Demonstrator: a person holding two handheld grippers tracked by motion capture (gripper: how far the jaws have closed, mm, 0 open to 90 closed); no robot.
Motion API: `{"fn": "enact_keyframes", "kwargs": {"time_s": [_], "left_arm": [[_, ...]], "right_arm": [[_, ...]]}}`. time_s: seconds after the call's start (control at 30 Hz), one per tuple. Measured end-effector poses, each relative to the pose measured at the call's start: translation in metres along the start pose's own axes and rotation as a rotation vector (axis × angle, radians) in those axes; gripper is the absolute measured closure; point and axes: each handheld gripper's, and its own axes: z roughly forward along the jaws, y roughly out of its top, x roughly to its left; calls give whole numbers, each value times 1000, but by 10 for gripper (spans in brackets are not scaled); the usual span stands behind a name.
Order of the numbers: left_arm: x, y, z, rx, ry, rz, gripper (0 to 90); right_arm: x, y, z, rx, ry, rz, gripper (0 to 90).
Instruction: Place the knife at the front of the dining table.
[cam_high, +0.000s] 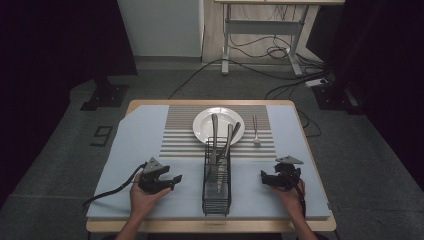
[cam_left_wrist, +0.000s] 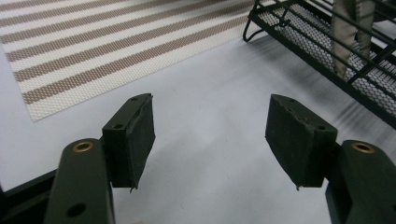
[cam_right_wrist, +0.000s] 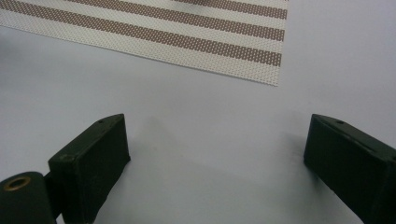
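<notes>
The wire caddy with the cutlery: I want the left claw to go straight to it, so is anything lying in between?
Nothing visible does. The left claw stands open over bare blue mat, and the wire caddy sits just beyond it. The striped placemat lies off to the side.

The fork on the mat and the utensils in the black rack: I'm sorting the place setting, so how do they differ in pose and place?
The fork lies flat on the striped mat, right of the plate; the utensils stand tilted inside the wire rack, handles leaning out over the plate. The fork lies alone; the utensils are bunched together. All look like pale metal, and neither open gripper touches any.
</notes>
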Motion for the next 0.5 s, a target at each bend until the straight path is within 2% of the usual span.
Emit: {"fn": "enact_keyframes", "kwargs": {"time_s": [0.3,0.43,0.5], "left_arm": [[1,1,0,-9,-1,4,332],[3,4,-4,-29,-7,-3,334],[4,8,-7,-55,-15,-11,338]], "right_arm": [[-1,0,0,-5,7,7,67],[-1,0,0,-6,3,9,73],[-1,0,-1,-7,4,12,76]]}}
